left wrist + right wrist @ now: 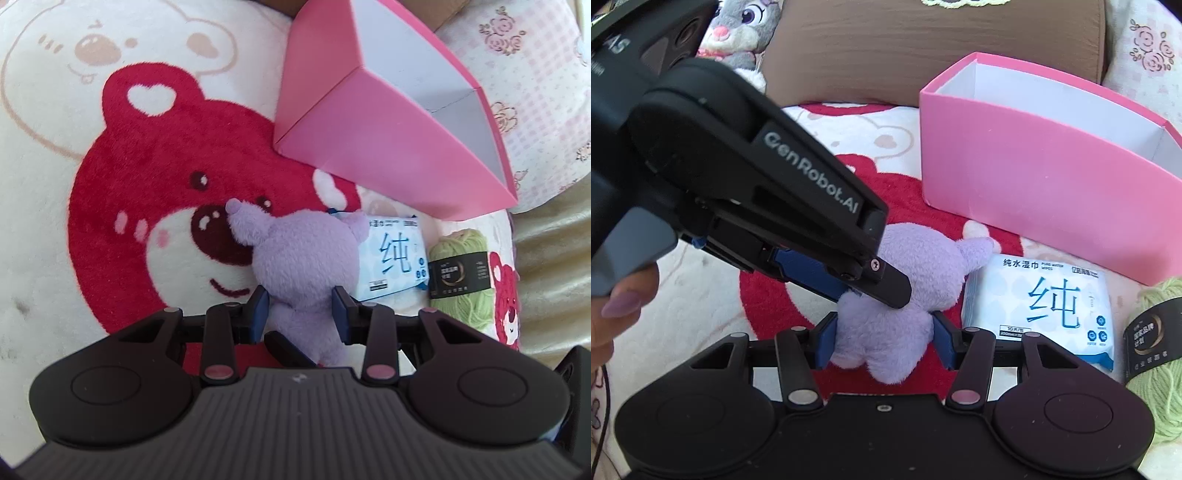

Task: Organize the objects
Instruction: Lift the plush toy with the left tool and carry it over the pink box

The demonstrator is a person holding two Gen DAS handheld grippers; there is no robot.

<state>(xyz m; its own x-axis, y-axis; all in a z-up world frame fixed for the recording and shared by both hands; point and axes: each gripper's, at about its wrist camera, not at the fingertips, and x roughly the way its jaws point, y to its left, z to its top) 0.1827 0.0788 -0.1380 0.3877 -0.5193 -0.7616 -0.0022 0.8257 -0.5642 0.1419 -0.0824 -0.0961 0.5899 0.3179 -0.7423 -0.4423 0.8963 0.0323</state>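
While both fingers pinch the purple plush (303, 254) | left gripper (301, 310) low | right gripper (884, 339) its body.

A purple plush toy (303, 254) lies on the bear-print blanket, touching a white-and-blue wipes pack (391, 258); green yarn (465, 280) sits beside it, an open pink box (388, 122) behind.

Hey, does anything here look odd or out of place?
Yes: both grippers, left and right, clamp the same purple plush toy at once. The pink box stands upright and empty; nothing looks spilled or damaged.
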